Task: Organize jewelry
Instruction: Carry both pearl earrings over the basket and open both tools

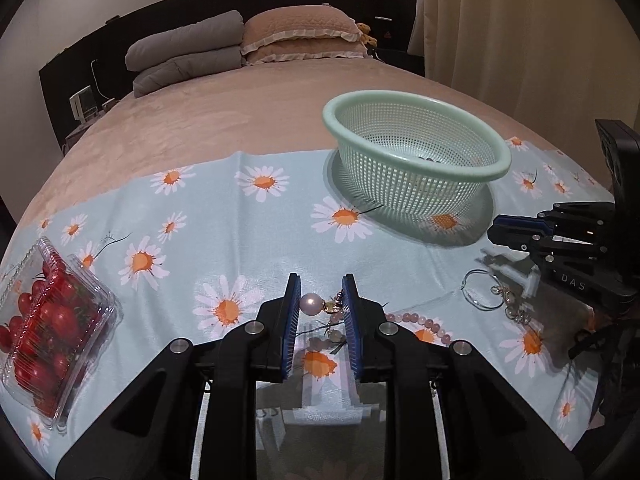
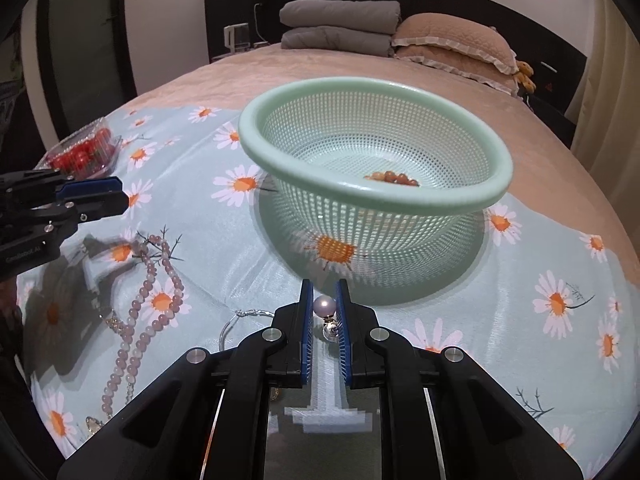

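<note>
While each of our 2 grippers, left gripper (image 1: 320, 304) and right gripper (image 2: 324, 306), pinches a pearl earring (image 2: 324, 307) narrowly, we should lift gently, carry both over the basket (image 2: 492, 196) rim, then release above the beads (image 2: 394, 178).

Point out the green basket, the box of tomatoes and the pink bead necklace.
green basket (image 2: 440, 200): right wrist view, on its near rim.
box of tomatoes (image 1: 52, 316): left wrist view, on the clear lid.
pink bead necklace (image 2: 136, 344): right wrist view, on its beads.
</note>
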The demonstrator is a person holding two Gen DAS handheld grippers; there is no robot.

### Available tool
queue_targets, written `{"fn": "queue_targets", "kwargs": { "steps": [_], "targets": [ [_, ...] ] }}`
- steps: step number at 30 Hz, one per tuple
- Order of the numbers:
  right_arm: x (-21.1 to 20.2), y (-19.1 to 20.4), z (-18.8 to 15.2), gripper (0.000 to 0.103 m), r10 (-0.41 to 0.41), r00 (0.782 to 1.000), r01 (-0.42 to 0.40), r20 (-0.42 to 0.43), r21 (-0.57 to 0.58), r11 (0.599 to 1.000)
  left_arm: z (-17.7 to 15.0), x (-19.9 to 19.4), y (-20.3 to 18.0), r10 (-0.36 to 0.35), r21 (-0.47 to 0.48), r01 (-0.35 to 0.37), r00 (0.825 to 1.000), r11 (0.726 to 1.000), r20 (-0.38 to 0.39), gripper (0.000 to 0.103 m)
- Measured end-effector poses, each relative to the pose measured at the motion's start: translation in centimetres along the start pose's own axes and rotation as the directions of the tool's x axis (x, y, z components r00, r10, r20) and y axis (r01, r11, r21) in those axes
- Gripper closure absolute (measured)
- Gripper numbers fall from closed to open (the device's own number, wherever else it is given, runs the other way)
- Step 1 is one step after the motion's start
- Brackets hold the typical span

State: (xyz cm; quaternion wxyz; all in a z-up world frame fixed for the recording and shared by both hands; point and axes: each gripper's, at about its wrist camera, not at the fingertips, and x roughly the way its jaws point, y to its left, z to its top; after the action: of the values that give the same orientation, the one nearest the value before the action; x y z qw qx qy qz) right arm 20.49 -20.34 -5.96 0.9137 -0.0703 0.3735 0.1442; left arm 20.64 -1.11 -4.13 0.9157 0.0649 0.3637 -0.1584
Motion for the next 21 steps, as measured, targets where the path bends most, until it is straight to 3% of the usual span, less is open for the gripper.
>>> {"fn": "queue_targets", "kwargs": {
  "steps": [16,19,21],
  "targets": [
    [-4.8,-1.9,3.9,0.092,-0.103,0.986,0.105,0.129,-0.012,0.994,7.3,1.7,-3.4,-0.038,0.094,0.032,0.997,0.995,0.066,0.081],
    [-4.5,-2.4,5.5,0.092,-0.085,0.984,0.088,0.153,-0.012,0.996,9.2,2.3,-4.3,-0.074,0.115,0.065,0.995,0.991,0.07,0.081],
    [-3.7,-3.6,6.7,0.092,-0.058,0.984,0.053,0.168,0.034,0.998,10.8,2.8,-4.8,-0.139,0.118,0.131,0.988,0.984,0.063,0.081]
  ]
}}
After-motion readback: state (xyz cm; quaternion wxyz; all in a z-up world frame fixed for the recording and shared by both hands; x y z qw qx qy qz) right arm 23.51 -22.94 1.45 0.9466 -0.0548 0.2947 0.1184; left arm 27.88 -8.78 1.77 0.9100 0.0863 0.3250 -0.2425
